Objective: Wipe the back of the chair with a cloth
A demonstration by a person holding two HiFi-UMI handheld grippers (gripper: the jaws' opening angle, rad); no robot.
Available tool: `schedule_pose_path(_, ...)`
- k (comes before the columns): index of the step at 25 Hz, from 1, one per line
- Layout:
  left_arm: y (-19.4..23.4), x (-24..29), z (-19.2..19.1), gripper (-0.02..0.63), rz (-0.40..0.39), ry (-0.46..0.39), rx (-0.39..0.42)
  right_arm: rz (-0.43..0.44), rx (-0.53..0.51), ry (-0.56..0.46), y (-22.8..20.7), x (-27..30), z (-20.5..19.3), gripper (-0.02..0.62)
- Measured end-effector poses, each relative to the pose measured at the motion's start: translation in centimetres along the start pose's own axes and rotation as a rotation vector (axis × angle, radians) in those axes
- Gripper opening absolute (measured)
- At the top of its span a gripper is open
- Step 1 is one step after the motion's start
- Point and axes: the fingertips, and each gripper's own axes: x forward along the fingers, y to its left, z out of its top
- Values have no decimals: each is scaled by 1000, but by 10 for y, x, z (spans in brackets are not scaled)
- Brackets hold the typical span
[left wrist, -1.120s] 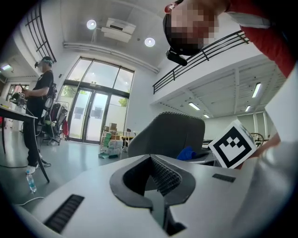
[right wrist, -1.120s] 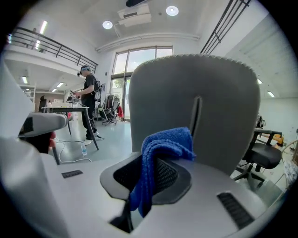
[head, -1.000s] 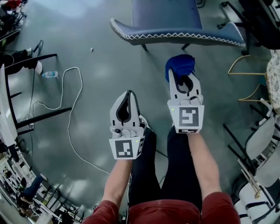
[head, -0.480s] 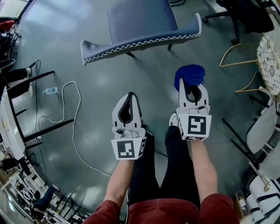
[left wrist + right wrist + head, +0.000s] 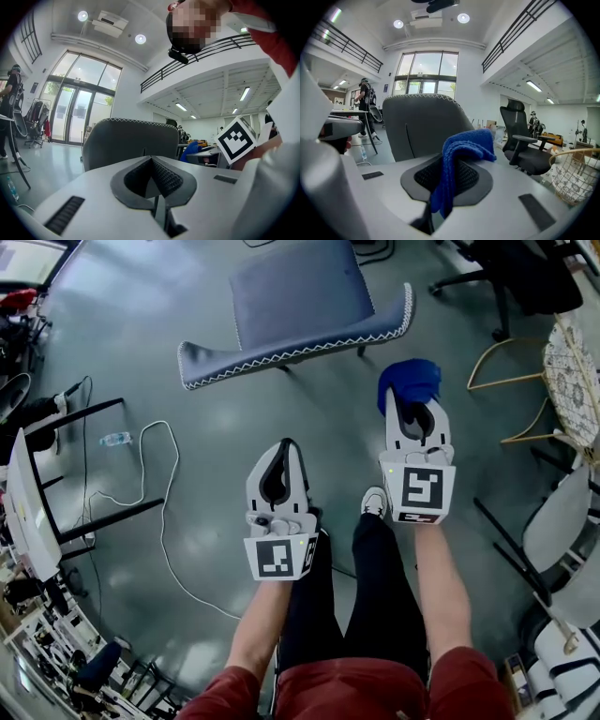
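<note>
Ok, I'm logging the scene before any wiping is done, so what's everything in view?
chair: one, blue-grey with white stitched edging, on floor ahead
cloth: one, blue, clamped by the right gripper
water bottle: one, clear, floor at left
cable: one, white, looping over floor at left
office chair: one, black, far right
shoe: one, white, between the grippers
left gripper: one, white, jaws together, empty
right gripper: one, white, shut on the cloth

Wearer: red short-sleeved top [image 5: 356,695], black trousers [image 5: 380,606], white shoe [image 5: 374,502], possibly a trainer. Left gripper [image 5: 283,444], right gripper [image 5: 411,401]: pale grey shells, black-and-white marker cubes [image 5: 278,559] at 6 o'clock end.
</note>
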Motion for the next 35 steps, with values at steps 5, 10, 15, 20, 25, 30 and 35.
schedule_pose_path(5, 1, -4, 23, 14, 6, 1, -3, 11, -23, 29, -4, 17, 16, 60)
schedule_pose_path(10, 5, -7, 38, 14, 1, 8, 34, 29, -51, 63, -6, 37, 22, 60)
schedule_pose_path(15, 12, -14, 40, 14, -25, 59, 97, 17, -54, 106, -5, 44, 24, 60)
schedule_pose_path(20, 35, -31, 55, 14, 9, 90, 41, -17, -42, 152, 4, 42, 30, 60)
schedule_pose_path(25, 65, -47, 70, 14, 53, 75, 37, 3, -61, 165, 30, 43, 36, 60)
schedule_pose_path(30, 103, -69, 77, 14, 111, 84, 7, 18, -45, 173, 68, 44, 49, 60)
schedule_pose_path(35, 133, -93, 78, 14, 146, 99, 9, 56, -53, 189, 108, 48, 54, 60)
